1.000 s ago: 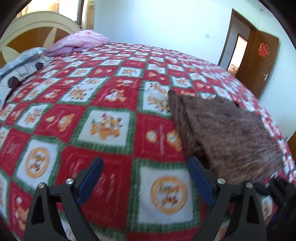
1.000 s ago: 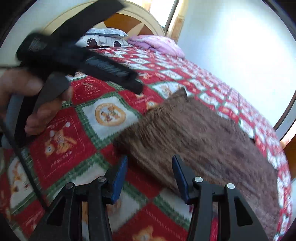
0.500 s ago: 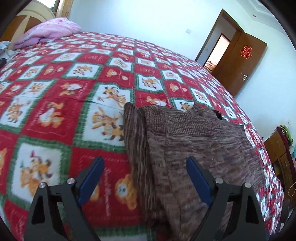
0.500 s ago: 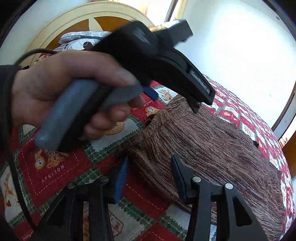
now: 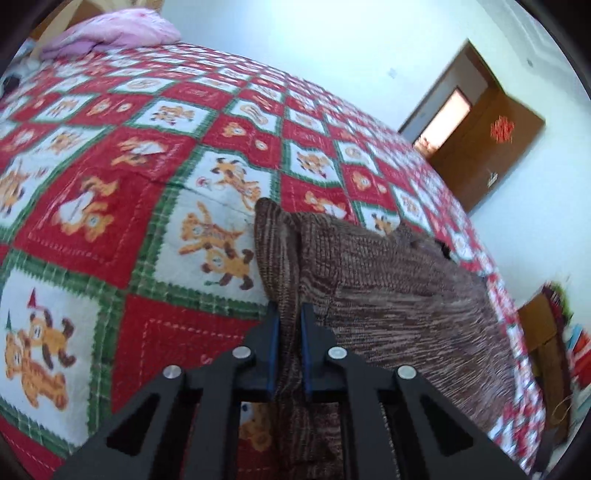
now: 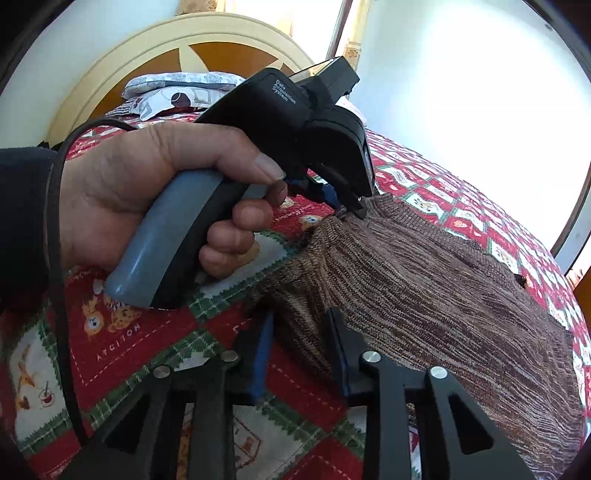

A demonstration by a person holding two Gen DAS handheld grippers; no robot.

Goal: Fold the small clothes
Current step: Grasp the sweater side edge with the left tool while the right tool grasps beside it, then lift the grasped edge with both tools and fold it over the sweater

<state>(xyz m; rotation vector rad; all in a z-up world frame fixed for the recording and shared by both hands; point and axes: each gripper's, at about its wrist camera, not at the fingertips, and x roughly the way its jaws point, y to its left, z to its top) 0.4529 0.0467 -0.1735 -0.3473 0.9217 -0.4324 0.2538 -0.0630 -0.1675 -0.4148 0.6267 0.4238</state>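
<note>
A brown knit garment (image 5: 406, 295) lies flat on the red patchwork quilt (image 5: 110, 192). My left gripper (image 5: 289, 314) is shut on the garment's near left edge, and fabric is pinched between its blue pads. In the right wrist view a person's hand (image 6: 140, 192) holds this left gripper (image 6: 349, 212), which bites the garment's (image 6: 443, 295) far corner. My right gripper (image 6: 300, 325) straddles the near corner of the same edge. Its jaws are closing with the fabric between them, and a little gap still shows beside the left pad.
The quilt (image 6: 122, 332) covers a wide bed. A pink pillow (image 5: 110, 33) and a grey patterned pillow (image 6: 173, 88) lie by the cream headboard (image 6: 155, 48). A brown door (image 5: 487, 147) stands open beyond the bed's far side.
My left gripper slid right onto the garment's edge and shut on it. The right gripper stayed in place while its jaws narrowed around the near corner.
</note>
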